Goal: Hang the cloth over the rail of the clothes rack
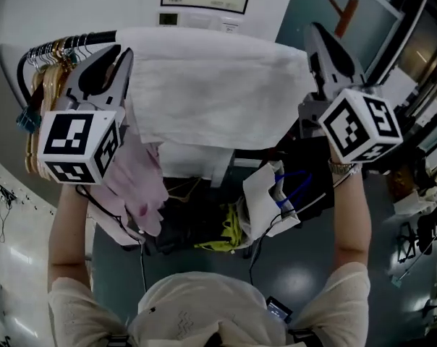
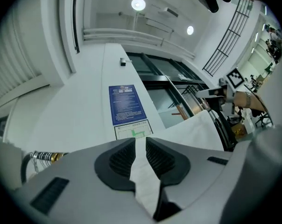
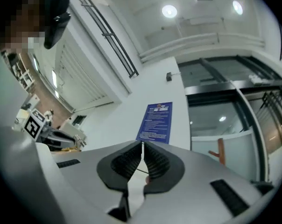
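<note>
Far left: clothes hangers (image 1: 46, 74) bunched on the black rail (image 1: 95, 38), crowded against the left gripper with little room between.

Left gripper (image 1: 121, 55) (image 2: 140, 144): raised at the rail, jaws nearly closed, pinching a fold of the white cloth (image 1: 211, 92) (image 2: 146, 181) between the ribbed pads. Held at the cloth's left edge, just beside the hangers.

Below the left gripper: pink garment (image 1: 142, 186) hanging down, its top tucked under the cloth's lower left edge.

Centre: white cloth spread wide between both grippers, covering the rail from where the bar disappears under its left edge. Lower edge hanging free and uneven above dark clutter and the floor (image 1: 298, 280).

Behind: white wall with a blue notice (image 2: 126, 104) (image 3: 156, 122); clear air between it and both grippers in the gripper views.

Right gripper (image 1: 316, 36) (image 3: 142, 148): jaws pressed almost together on the cloth's (image 3: 134, 195) right edge. Open room beyond it to the right.
</note>
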{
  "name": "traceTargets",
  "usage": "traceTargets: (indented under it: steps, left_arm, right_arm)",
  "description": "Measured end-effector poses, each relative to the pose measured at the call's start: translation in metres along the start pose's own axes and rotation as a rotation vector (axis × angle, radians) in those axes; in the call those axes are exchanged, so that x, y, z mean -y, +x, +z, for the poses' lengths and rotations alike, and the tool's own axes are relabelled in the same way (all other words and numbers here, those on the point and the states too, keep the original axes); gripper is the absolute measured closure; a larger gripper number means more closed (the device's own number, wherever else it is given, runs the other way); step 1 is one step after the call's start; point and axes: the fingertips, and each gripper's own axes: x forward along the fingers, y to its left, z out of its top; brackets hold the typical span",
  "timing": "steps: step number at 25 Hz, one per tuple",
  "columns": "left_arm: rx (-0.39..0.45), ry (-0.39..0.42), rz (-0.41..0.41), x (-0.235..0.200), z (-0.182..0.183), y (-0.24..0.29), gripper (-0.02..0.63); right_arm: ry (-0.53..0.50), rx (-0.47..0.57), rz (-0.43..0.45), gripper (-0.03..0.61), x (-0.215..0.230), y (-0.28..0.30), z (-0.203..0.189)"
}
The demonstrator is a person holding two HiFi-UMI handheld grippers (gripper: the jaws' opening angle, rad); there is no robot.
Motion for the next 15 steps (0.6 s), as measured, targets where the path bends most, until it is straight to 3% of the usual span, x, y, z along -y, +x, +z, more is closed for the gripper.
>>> traceTargets:
  steps: [3, 6, 9, 12, 15]
  left_arm:
    - [-0.008, -0.036, 0.032, 0.010, -0.020, -0.008, 0.537]
    - [-0.052, -0.119, 0.019, 0.010, -0.039, -0.006, 0.535]
    - [-0.115, -0.217, -0.023, 0.000, -0.055, 0.007, 0.521]
    - [-0.156, -0.298, -0.049, -0.008, -0.073, 0.015, 0.512]
    - [-0.156, -0.315, -0.077, -0.011, -0.076, 0.023, 0.512]
  right_arm:
    - [-0.048, -0.040, -0.114, 0.552, 0.009, -0.050, -0.034]
    - [-0.017, -0.116, -0.160, 0.552, 0.020, -0.075, -0.071]
    - [0.032, -0.166, -0.201, 0.549, 0.039, -0.078, -0.093]
    - [0.095, -0.209, -0.215, 0.489, 0.054, -0.077, -0.105]
    - [0.143, -0.240, -0.235, 0.483, 0.076, -0.072, -0.106]
